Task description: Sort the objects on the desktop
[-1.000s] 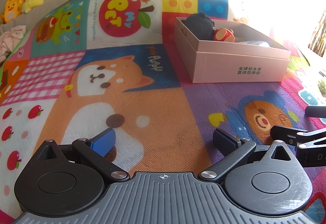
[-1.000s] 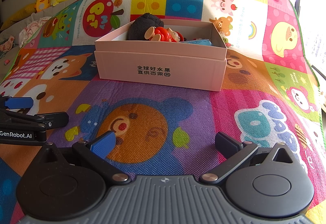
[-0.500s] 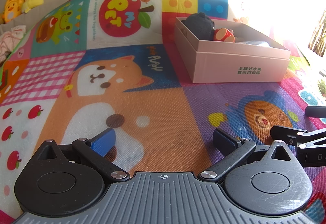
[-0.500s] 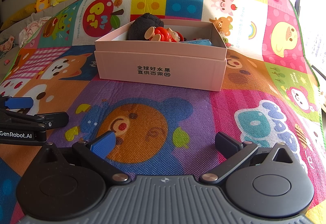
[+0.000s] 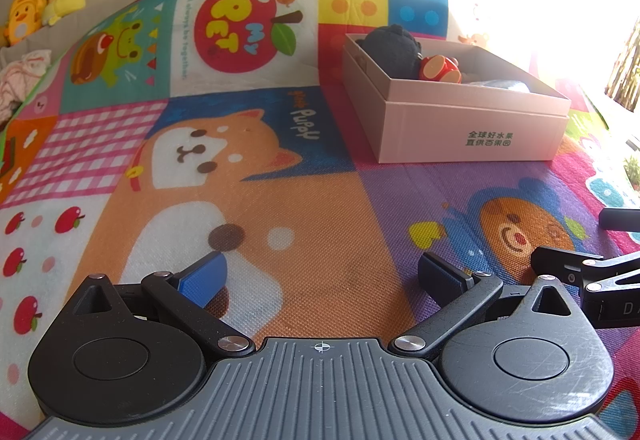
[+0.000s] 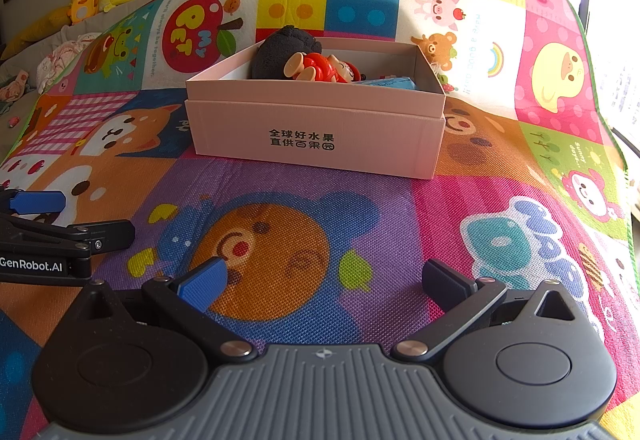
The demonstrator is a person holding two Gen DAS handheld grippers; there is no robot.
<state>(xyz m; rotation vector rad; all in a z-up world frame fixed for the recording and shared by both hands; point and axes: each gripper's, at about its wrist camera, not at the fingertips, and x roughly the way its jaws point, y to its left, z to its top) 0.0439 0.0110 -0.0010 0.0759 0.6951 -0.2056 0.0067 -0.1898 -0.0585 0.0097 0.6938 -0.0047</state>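
Left gripper [image 5: 322,274] seen spread wide, nothing held; right gripper [image 6: 324,282] likewise parted and empty. Both held low over play mat [image 6: 460,208], side by side, short of pink box [image 6: 316,132]. Inside box: dark plush [image 6: 286,50], red figure [image 6: 324,68], blue item [image 6: 390,83]. No loose object seen on mat within view. Sorting judged largely finished, possibly complete; anything left outside frame cannot be told.

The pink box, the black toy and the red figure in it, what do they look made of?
Pink box: matte cardboard, with folded edges and printed text. Black toy: likely plush, fuzzy and unshiny. Red figure: probably plastic, smooth and glossy.
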